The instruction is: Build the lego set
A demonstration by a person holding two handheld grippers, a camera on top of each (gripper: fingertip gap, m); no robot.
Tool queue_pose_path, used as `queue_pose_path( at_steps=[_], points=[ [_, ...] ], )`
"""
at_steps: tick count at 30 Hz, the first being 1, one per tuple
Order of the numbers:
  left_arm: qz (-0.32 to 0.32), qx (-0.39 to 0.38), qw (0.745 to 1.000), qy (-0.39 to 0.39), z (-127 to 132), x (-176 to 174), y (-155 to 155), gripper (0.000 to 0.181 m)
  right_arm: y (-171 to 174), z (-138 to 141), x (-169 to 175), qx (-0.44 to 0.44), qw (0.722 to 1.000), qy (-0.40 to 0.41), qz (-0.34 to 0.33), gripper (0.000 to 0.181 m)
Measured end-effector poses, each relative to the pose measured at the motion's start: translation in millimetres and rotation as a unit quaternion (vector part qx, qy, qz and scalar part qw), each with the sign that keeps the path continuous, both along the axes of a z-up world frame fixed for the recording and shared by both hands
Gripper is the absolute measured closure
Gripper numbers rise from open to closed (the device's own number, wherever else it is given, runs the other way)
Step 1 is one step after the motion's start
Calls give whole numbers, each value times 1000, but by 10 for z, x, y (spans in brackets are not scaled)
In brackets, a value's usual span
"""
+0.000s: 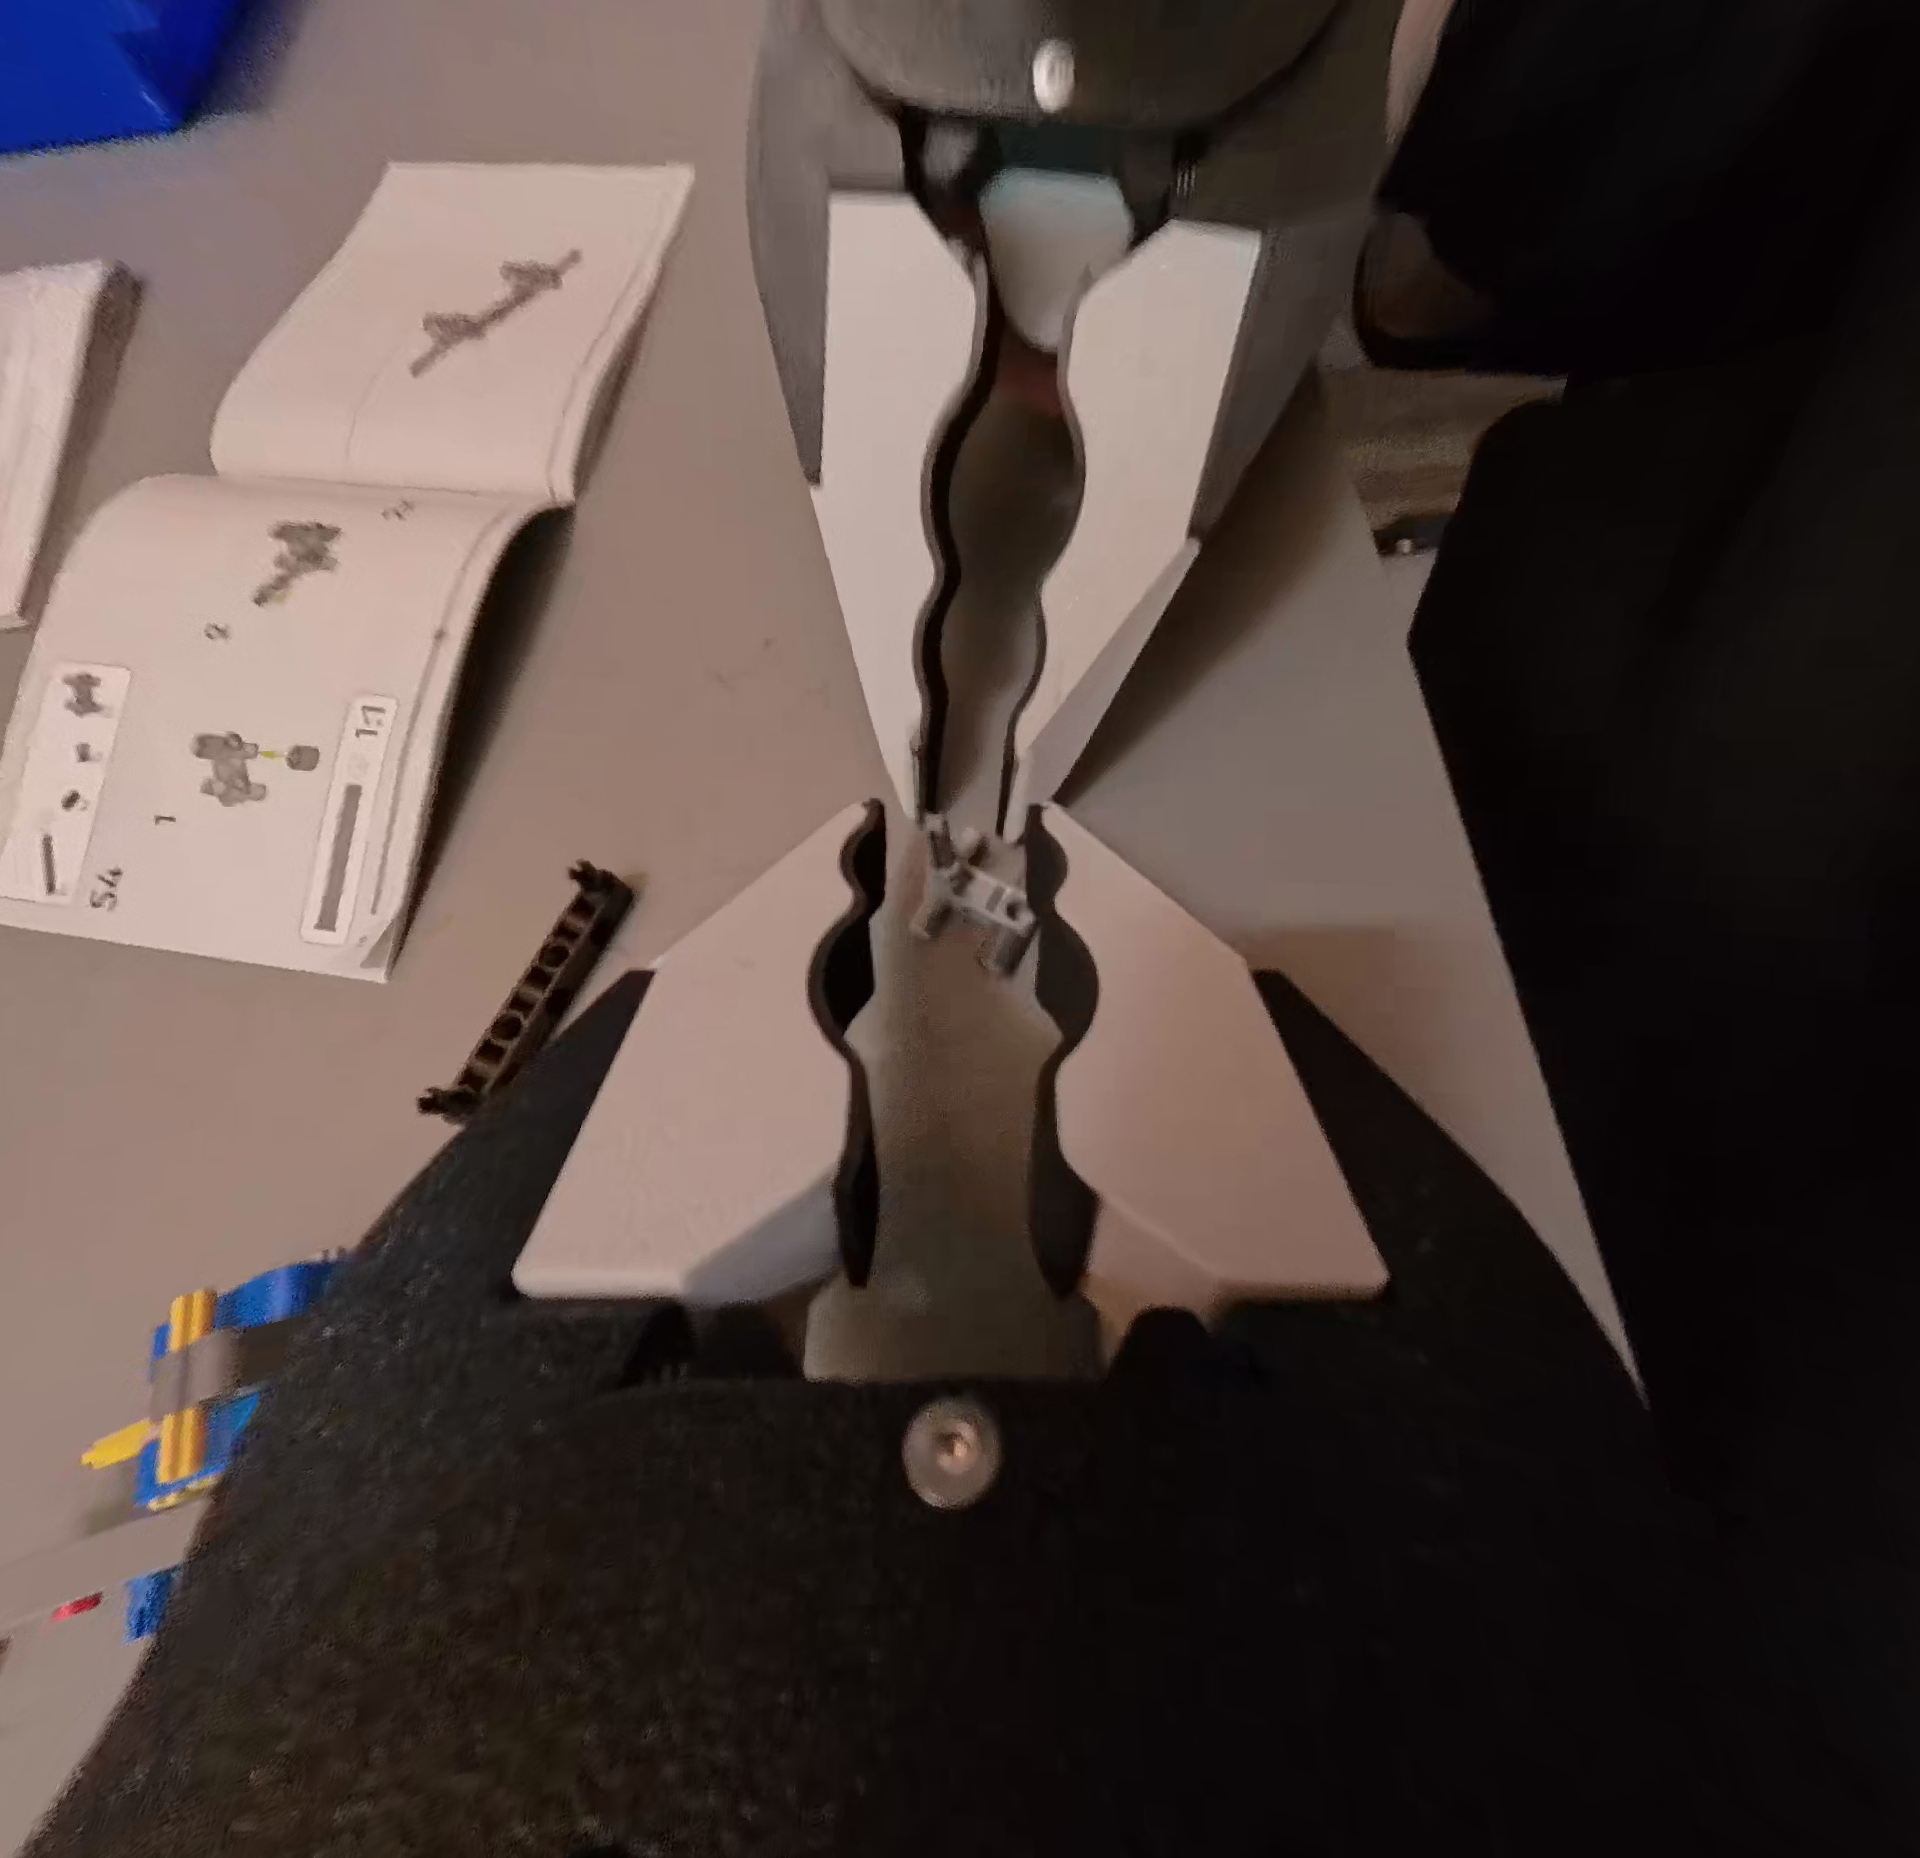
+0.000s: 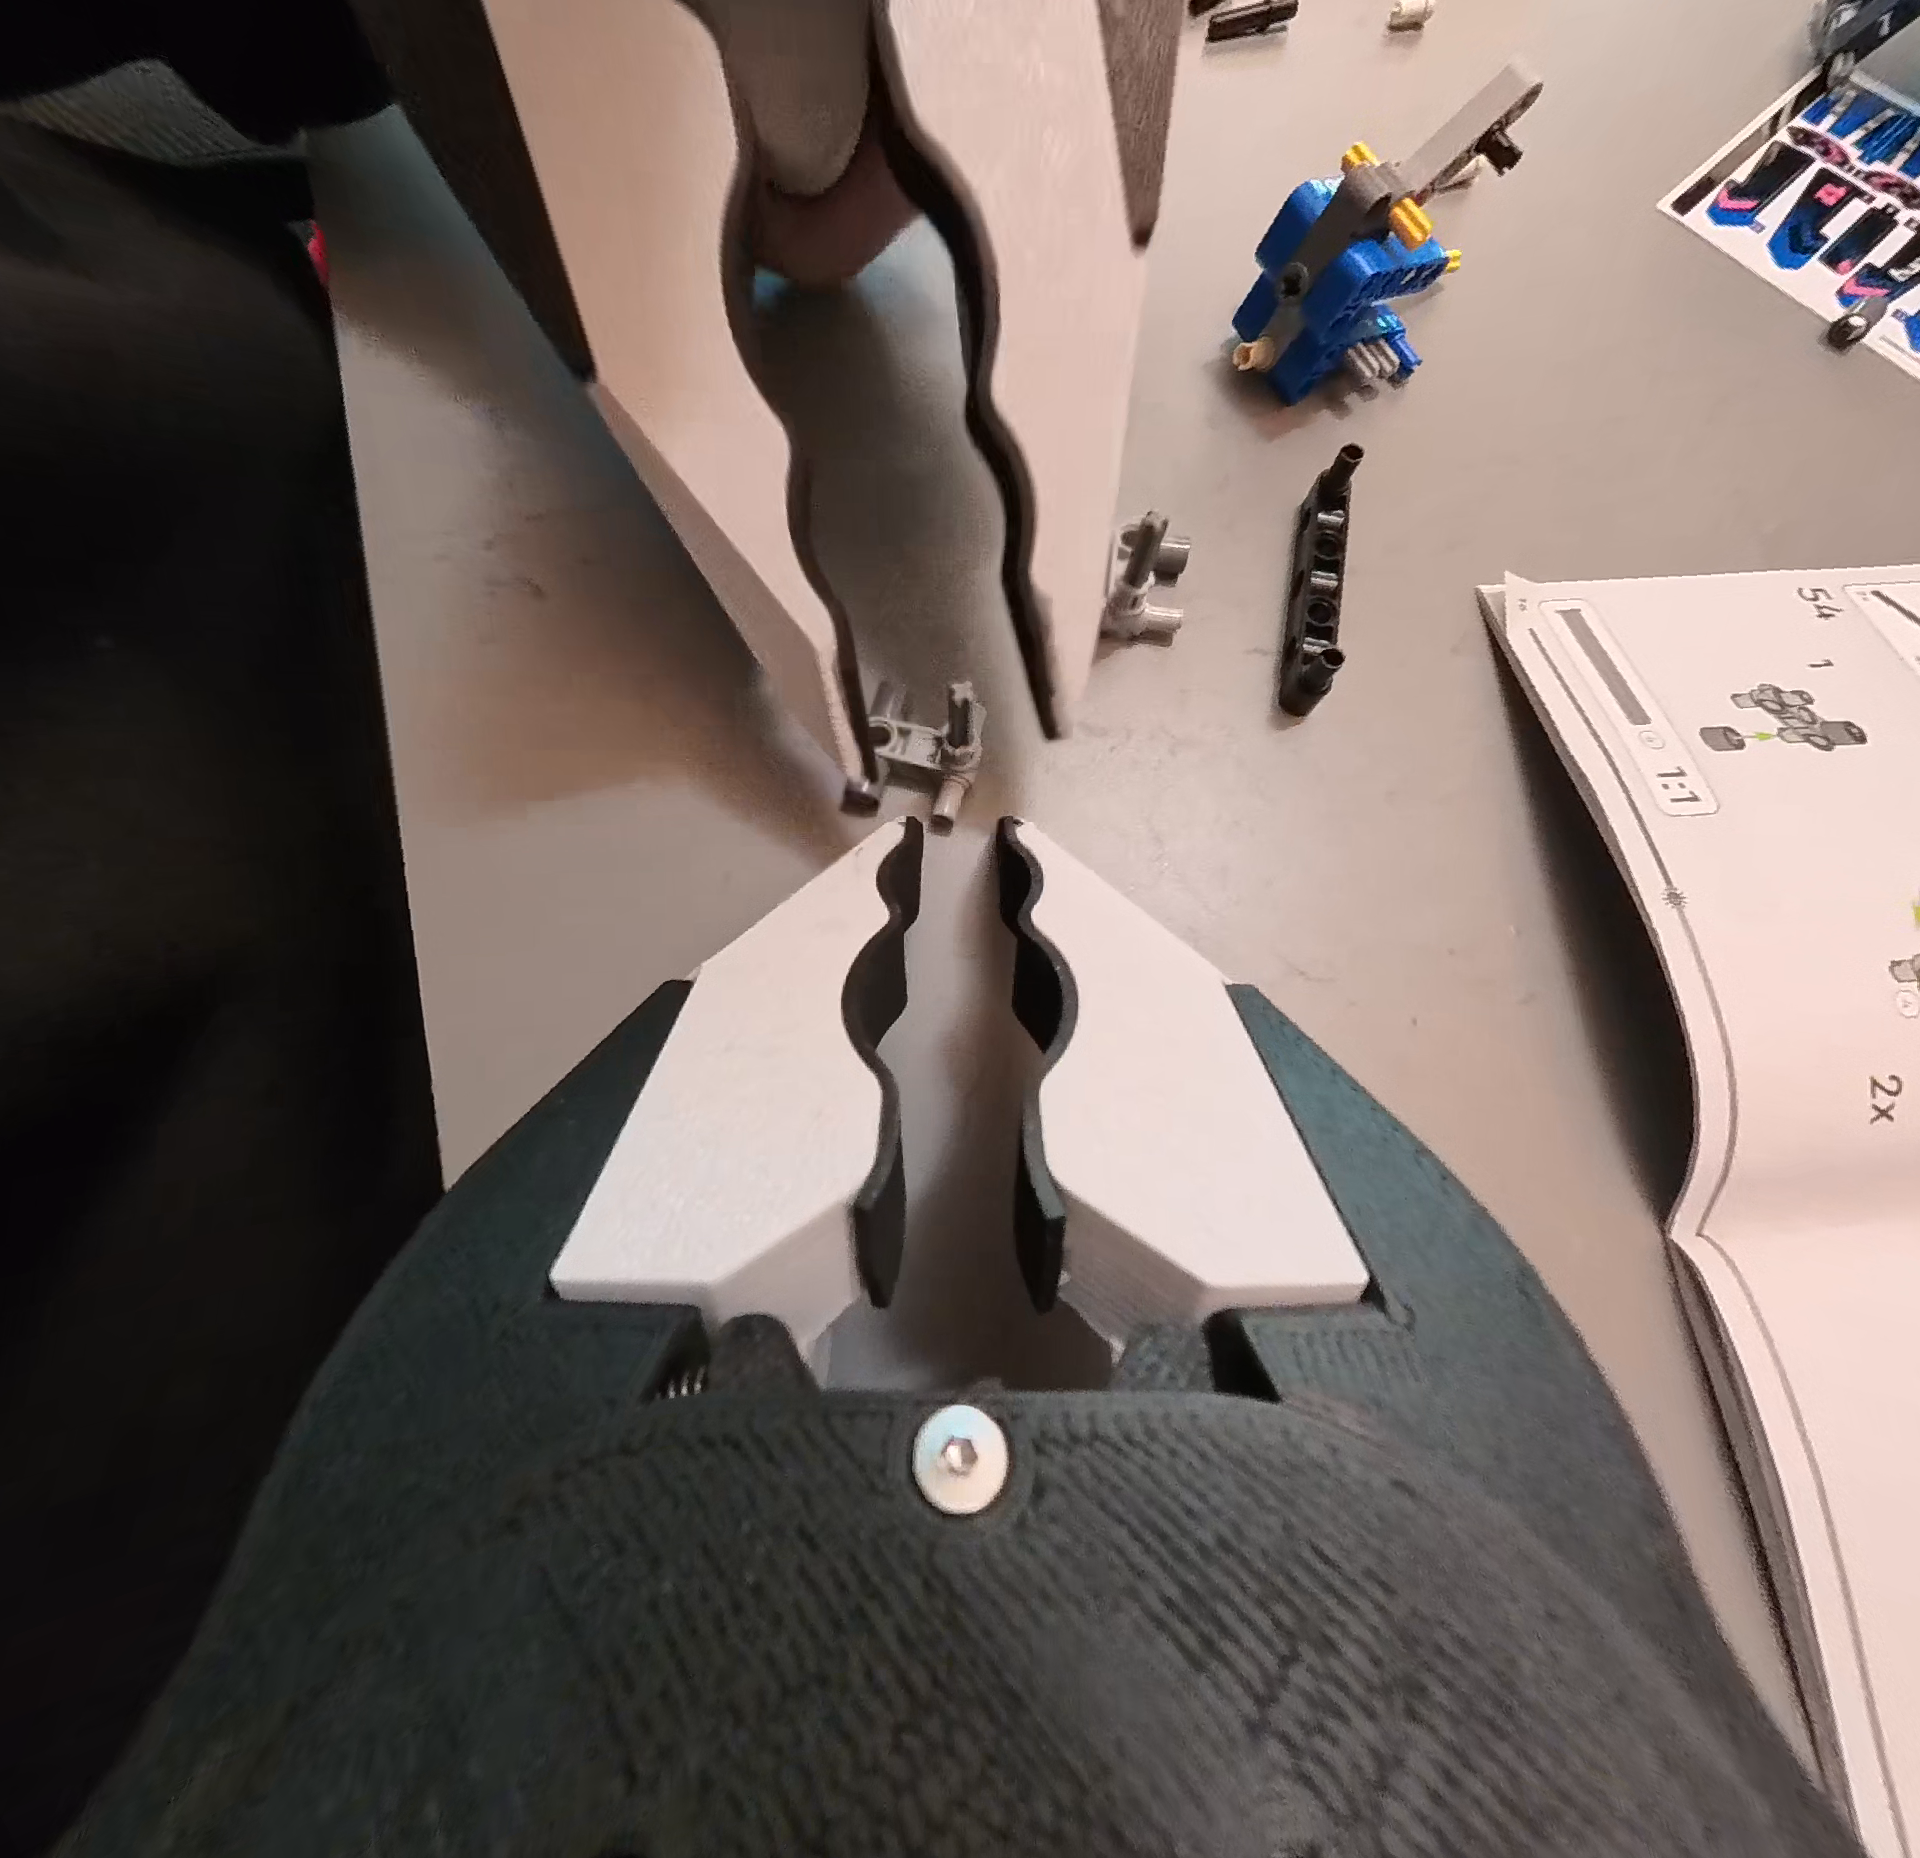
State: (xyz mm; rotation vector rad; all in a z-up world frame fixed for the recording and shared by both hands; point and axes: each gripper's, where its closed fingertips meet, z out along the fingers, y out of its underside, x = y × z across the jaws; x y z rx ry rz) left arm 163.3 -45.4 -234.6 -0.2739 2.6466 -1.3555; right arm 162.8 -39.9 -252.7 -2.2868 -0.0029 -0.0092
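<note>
A small grey lego connector piece [image 1: 971,889] lies on the grey table [image 1: 675,665] between the two grippers, which face each other tip to tip. My left gripper [image 1: 958,816] is open and straddles the piece. The piece touches one finger and stands clear of the other. My right gripper [image 2: 960,826] is open by a narrow gap and empty, its tips just short of the piece [image 2: 925,748]. It shows in the left wrist view [image 1: 968,806] coming from the top. The left gripper [image 2: 953,759] shows in the right wrist view.
An open instruction booklet [image 1: 260,717] [image 2: 1714,873], a black beam [image 1: 530,987] [image 2: 1320,582], a blue assembly [image 2: 1340,281] and a second grey connector [image 2: 1148,572] lie nearby. A sticker sheet [image 2: 1808,167] and black pins [image 2: 1247,16] lie farther off. A person's dark clothing [image 2: 156,873] borders the table edge. Both grippers' tips are close together, under 4 cm apart.
</note>
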Motion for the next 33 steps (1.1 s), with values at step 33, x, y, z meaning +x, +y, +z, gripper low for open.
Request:
queue_pose_path(
  at_steps=[33],
  points=[
    [189,50,978,66,-214,-100,333,147,142,-2,-112,-1,998,1,-57,170]
  ],
)
